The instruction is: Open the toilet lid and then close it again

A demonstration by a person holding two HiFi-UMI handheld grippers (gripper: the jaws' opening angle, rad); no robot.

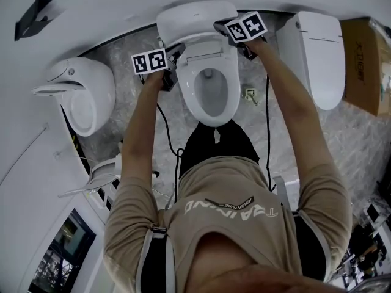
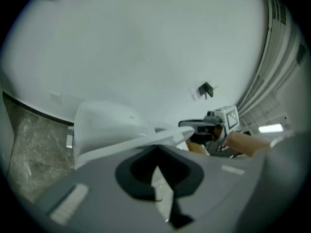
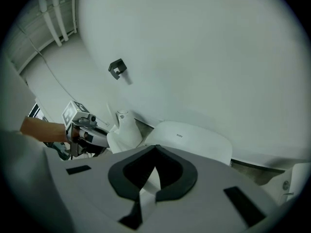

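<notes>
Now the toilet lid (image 1: 195, 16) stands raised at the far side. The left gripper (image 1: 177, 50) and right gripper (image 1: 220, 26), both pressed together and empty, flank it; I would guide both edges evenly and slowly.

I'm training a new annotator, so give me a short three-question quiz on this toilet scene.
1. Which gripper is beside the raised lid on the side nearer the box?
2. True or false: the lid lies shut over the bowl.
3. The toilet nearest the box has its own cover: A raised, B down, C missing.
Key: 1 the right gripper; 2 false; 3 B.
</notes>
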